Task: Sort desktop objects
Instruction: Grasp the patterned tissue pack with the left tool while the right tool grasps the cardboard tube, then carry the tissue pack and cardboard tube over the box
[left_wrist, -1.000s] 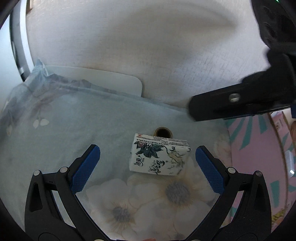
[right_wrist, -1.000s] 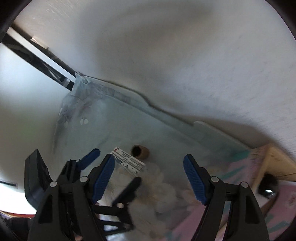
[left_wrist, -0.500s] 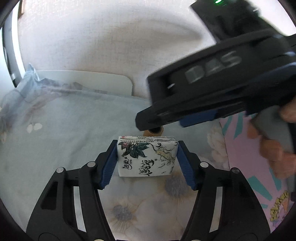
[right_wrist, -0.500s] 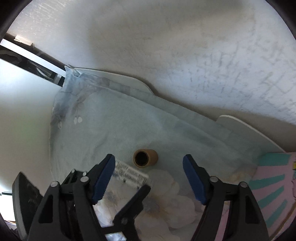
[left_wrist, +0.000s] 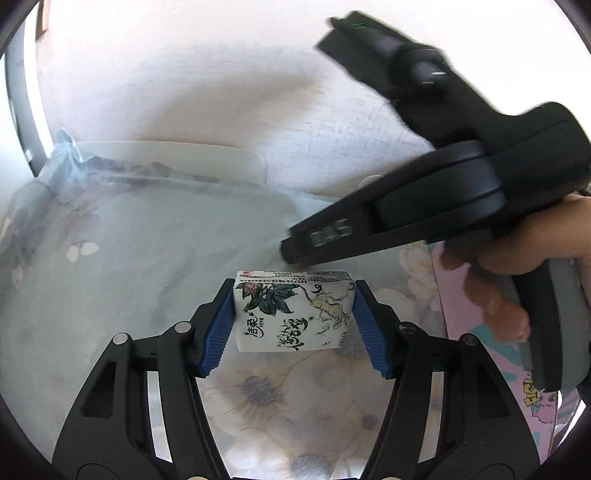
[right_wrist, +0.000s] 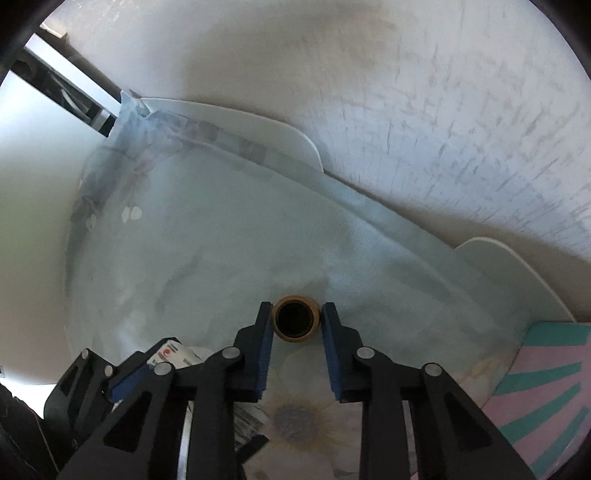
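1. Left wrist view: the left gripper (left_wrist: 294, 325) was clamped on the tissue pack (left_wrist: 293, 312), blue pads pressed to both its ends, above the floral cloth (left_wrist: 147, 258). The pack was secured, not yet placed anywhere.
2. Right wrist view: the right gripper (right_wrist: 296, 328) was clenched around the small brown tube (right_wrist: 295, 319), which stood upright on the cloth. The tube was grasped; sorting of both items remained, by my judgement.

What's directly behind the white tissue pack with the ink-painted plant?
Behind the white tissue pack, the right gripper is shut on a small brown cardboard tube. From the left wrist view, that gripper's black body hides the tube entirely.
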